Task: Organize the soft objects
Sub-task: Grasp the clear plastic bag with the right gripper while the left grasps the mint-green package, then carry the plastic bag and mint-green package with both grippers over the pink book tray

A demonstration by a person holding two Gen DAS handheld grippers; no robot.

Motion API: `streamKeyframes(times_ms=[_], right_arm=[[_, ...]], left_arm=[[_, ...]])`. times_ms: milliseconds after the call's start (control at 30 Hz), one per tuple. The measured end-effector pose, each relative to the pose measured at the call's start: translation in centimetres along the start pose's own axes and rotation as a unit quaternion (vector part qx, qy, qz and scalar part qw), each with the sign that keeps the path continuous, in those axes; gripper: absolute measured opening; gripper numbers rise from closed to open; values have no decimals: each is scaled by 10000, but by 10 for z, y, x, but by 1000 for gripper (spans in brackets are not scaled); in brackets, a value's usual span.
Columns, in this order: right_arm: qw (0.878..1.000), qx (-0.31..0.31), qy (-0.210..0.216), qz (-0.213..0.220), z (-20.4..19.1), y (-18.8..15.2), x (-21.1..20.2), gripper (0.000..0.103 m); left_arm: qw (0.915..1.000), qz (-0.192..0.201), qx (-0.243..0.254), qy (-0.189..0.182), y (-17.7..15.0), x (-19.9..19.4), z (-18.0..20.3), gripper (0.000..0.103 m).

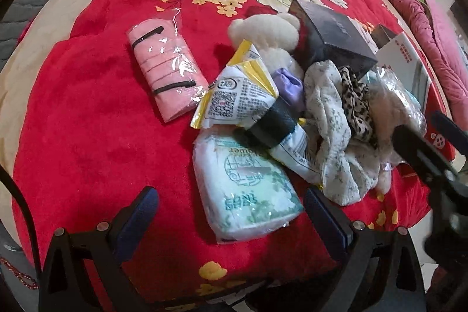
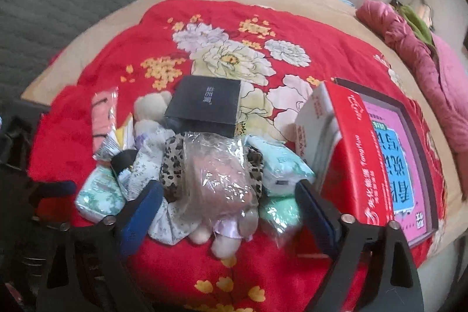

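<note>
Both jaws gape, empty. Left gripper [image 1: 231,212] straddles the tissue pack [image 1: 245,189]; pulling it could topple the black box [image 1: 330,40] beyond.

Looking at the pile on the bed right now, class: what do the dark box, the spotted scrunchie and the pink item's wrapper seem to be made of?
Dark box: probably coated cardboard, with crisp edges and a slight sheen.
Leopard-print scrunchie: thin woven fabric, gathered into ruffles, matte.
Wrapper on the pink cloth pack: clear plastic film, given its glossy white glints and creases.
</note>
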State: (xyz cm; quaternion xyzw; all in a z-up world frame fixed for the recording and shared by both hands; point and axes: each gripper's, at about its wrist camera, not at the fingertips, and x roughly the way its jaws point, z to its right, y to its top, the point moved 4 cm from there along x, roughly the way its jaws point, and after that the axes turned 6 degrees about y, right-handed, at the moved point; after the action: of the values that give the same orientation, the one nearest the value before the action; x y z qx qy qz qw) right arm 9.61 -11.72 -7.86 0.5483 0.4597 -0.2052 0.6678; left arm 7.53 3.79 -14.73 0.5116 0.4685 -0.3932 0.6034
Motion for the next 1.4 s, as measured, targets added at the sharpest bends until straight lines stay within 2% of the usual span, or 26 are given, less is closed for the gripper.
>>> streamKeyframes(times_ms=[100, 200, 233, 367, 533, 600, 700, 833, 967, 1200, 1400], right_arm=[[9999, -76, -17, -64, -1, 0, 8, 64], [9998, -160, 8, -143, -3, 0, 16, 61], [9997, -204, 0, -122, -4, 0, 18, 56], [9998, -219, 31, -31, -3, 0, 15, 54], [9996, 69, 262, 116, 4, 0, 1, 54], [9994, 89, 290, 161, 4, 1, -3, 54], [9988, 170, 405, 233, 4, 2, -7, 54], [9969, 333, 634, 329, 5, 3, -13, 53], [9960, 417, 677, 410, 6, 3, -21, 53], [9943, 509, 748, 571, 8, 6, -36, 53], [9928, 640, 787, 631, 15, 8, -50, 53]], left_arm=[[10000, -24, -52, -52, 1, 1, -3, 99], [9998, -82, -123, -159, 3, 4, -6, 99], [9997, -92, -144, -200, 3, 5, -7, 99], [9992, -85, -158, -347, 4, 4, -8, 91], [9989, -120, -135, -427, -2, 1, -15, 79], [9989, -120, -165, -419, -2, 0, -19, 67], [9985, -148, -238, -460, -4, -3, -26, 54], [9969, -107, -392, -669, -5, -9, -34, 49], [9957, 29, -471, -793, -7, -20, -38, 44], [9949, 336, -507, -808, -7, -54, -44, 42], [9957, 378, -321, -783, -9, -70, -40, 41]])
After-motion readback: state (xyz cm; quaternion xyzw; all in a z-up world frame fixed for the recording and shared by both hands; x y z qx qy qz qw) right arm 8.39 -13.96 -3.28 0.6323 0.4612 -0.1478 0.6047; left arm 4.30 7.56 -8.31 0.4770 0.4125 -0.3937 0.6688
